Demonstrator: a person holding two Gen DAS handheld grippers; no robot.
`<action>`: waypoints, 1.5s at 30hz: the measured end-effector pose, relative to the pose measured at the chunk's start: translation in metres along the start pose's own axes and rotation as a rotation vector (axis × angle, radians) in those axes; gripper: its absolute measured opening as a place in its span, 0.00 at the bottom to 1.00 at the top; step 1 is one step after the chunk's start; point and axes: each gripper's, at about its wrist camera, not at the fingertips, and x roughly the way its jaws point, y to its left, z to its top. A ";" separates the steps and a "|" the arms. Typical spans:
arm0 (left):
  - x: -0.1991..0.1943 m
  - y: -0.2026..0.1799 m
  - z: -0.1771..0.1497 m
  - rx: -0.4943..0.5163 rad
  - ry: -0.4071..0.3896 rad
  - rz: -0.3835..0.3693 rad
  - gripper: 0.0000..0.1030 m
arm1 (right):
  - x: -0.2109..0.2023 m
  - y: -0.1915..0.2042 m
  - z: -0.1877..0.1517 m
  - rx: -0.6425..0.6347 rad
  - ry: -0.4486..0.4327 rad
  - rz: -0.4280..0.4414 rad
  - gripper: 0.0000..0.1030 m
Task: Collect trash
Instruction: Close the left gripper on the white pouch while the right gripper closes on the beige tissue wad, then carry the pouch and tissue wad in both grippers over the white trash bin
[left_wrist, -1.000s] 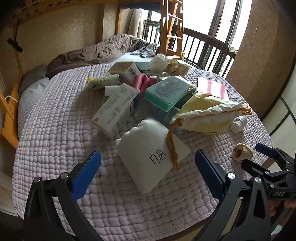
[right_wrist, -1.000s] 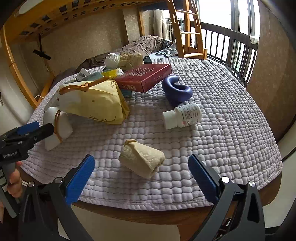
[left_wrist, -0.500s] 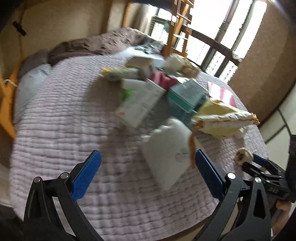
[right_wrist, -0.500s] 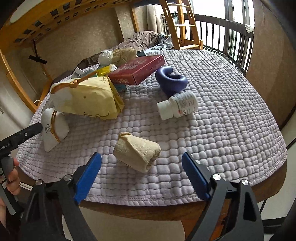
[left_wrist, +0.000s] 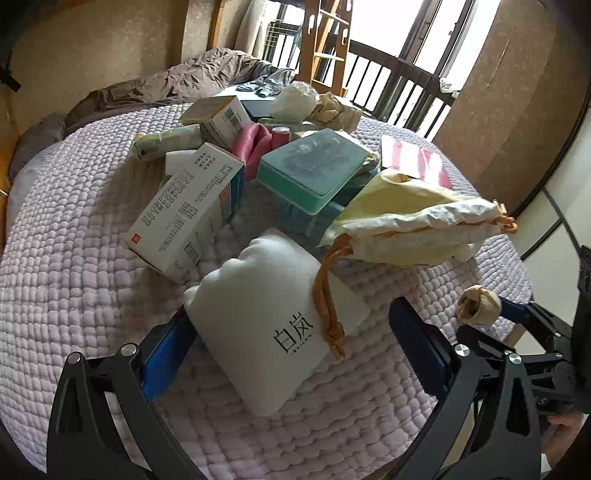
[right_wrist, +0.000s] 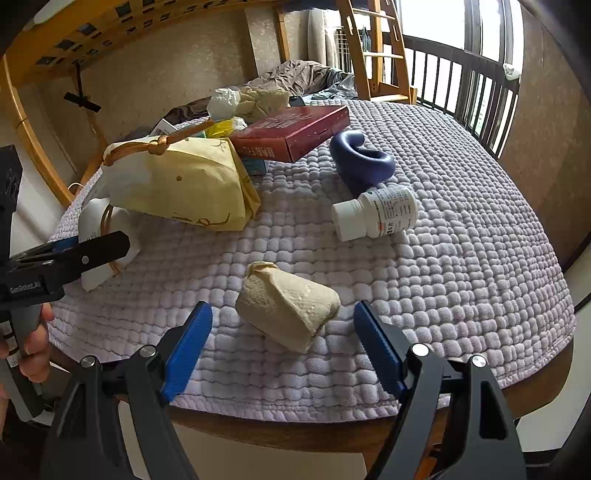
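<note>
Beige crumpled paper wad (right_wrist: 288, 308) lies at lower centre, between my right gripper's (right_wrist: 282, 341) spread, untouching fingers. My left gripper (left_wrist: 291, 354) gapes around the white pouch (left_wrist: 273, 317).

Between the blue-padded black right tongs (right_wrist: 282, 350) lies a beige crumpled paper wad (right_wrist: 288, 309) with an embossed dotted texture. The bench cover (right_wrist: 461, 236) beyond is pale lilac in a bumpy grid weave. Ahead of the right tongs: a white bottle (right_wrist: 375, 212) with fine print, a navy curled object (right_wrist: 360, 158), a dark red box (right_wrist: 291, 131). Ahead-left sits a pale yellow bag (right_wrist: 184, 184) with orange cord. Between the left tongs (left_wrist: 288, 354), also blue-padded, a white pouch (left_wrist: 266, 314) bears black characters; farther ahead, a teal box (left_wrist: 314, 166).
</note>
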 end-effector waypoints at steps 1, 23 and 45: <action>0.002 -0.001 0.000 0.000 0.003 0.007 0.99 | 0.001 0.003 0.000 -0.005 0.001 -0.002 0.76; -0.015 -0.011 -0.002 0.030 -0.018 0.134 0.71 | -0.005 0.012 -0.005 -0.065 -0.045 -0.020 0.46; -0.040 0.000 -0.052 -0.013 -0.002 0.234 0.74 | -0.017 0.027 -0.010 -0.163 -0.040 -0.003 0.46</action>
